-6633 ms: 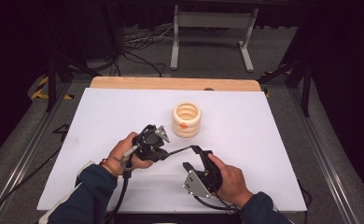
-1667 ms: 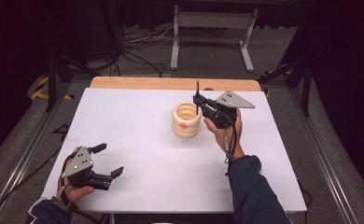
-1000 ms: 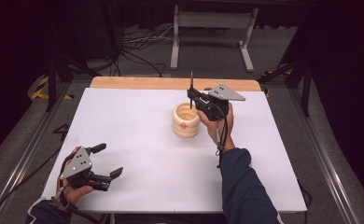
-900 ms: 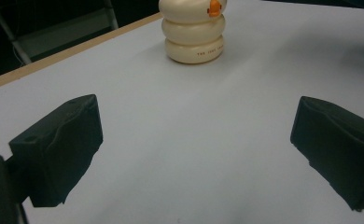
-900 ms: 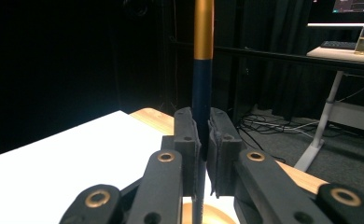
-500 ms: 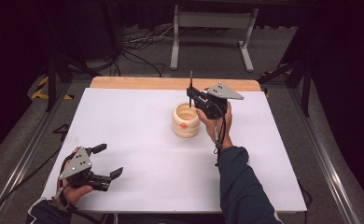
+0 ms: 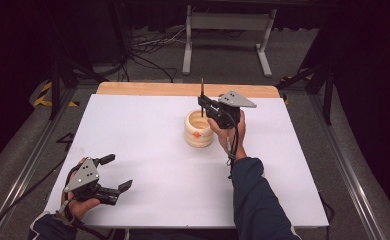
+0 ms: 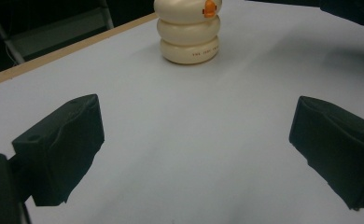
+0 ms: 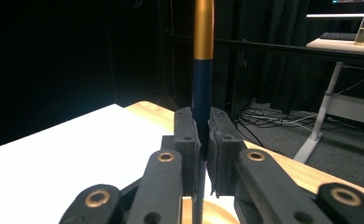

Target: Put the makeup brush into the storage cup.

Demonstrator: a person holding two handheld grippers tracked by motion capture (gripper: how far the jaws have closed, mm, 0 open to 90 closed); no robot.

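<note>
The right arm reaches well forward over the white bench (image 7: 148,150), sleeve running up from the near edge, the hand wrapped round the right tongs (image 7: 202,104) and holding them level, jaws pointing toward nine o'clock. Those tongs are pinching a slim pen (image 7: 202,90), dark blue in the lower part and gold above, which stands upright in the right gripper view (image 9: 202,70), squeezed between the two black pads. The left hand (image 7: 78,205) sits low at the near left corner of the bench, about seven o'clock from the middle, with the left tongs (image 7: 115,172) spread wide and nothing between them; in the left gripper view the two pads (image 8: 59,140) stand far apart over bare bench.

Compared with half a second ago, little has changed: the right hand has held its place above the holder, and the left hand has not shifted from its corner.

The cream ribbed holder (image 7: 199,129), three stacked rings with a small orange mark on the side, stands near the middle of the bench. The pen hangs just above its rim at roughly twelve o'clock, the right tongs just beyond its upper right edge. From the left tongs the holder (image 8: 188,32) lies well apart, toward one o'clock.
</note>
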